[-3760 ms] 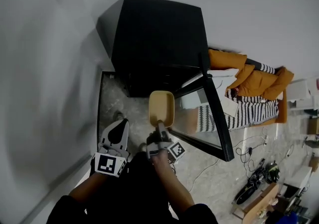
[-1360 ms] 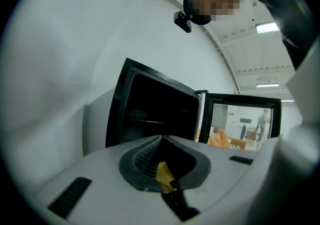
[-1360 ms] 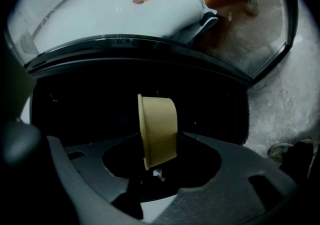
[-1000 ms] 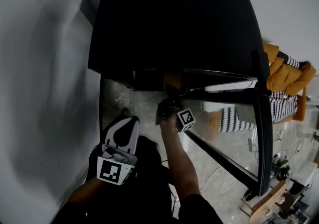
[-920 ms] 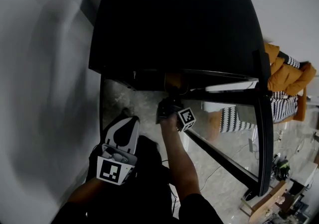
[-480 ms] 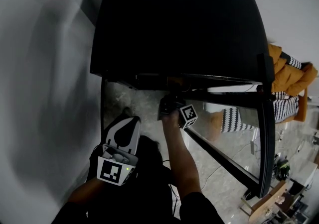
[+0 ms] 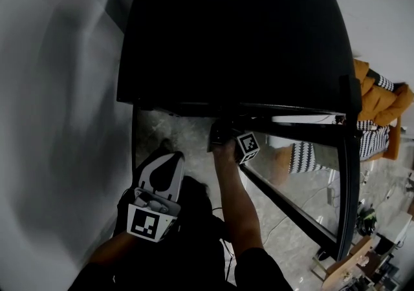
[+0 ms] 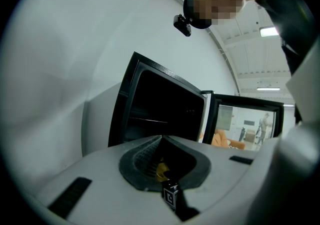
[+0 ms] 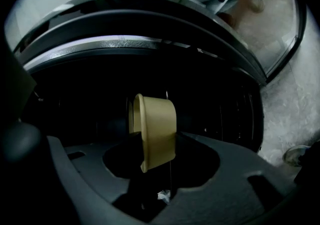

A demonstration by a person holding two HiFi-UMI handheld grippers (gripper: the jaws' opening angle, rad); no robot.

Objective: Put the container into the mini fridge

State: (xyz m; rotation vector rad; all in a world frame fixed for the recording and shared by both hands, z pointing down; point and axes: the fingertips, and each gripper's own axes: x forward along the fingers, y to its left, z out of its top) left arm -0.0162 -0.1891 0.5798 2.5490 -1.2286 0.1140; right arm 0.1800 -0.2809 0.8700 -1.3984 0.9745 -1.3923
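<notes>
The black mini fridge (image 7: 233,31) stands with its glass door (image 7: 304,176) swung open to the right. My right gripper (image 7: 223,133) reaches into the opening, and its jaws are hidden under the fridge's top in the head view. In the right gripper view the gripper (image 9: 152,138) is shut on a tan container (image 9: 157,119), held inside the dark cabinet. Its jaws have just closed a little on it. My left gripper (image 7: 169,155) hangs low at the left, shut and empty. Its tips (image 8: 161,138) meet in front of the fridge (image 8: 160,114).
A grey wall (image 7: 58,89) runs close along the left. Marbled floor (image 7: 171,129) shows in front of the fridge. Orange and striped cloth (image 7: 381,99) lies beyond the door, and small clutter (image 7: 362,264) sits at the lower right.
My right hand has pushed further into the fridge. The container's tan edge, seen at the opening a second ago, is now hidden under the top. The left gripper has not moved.
</notes>
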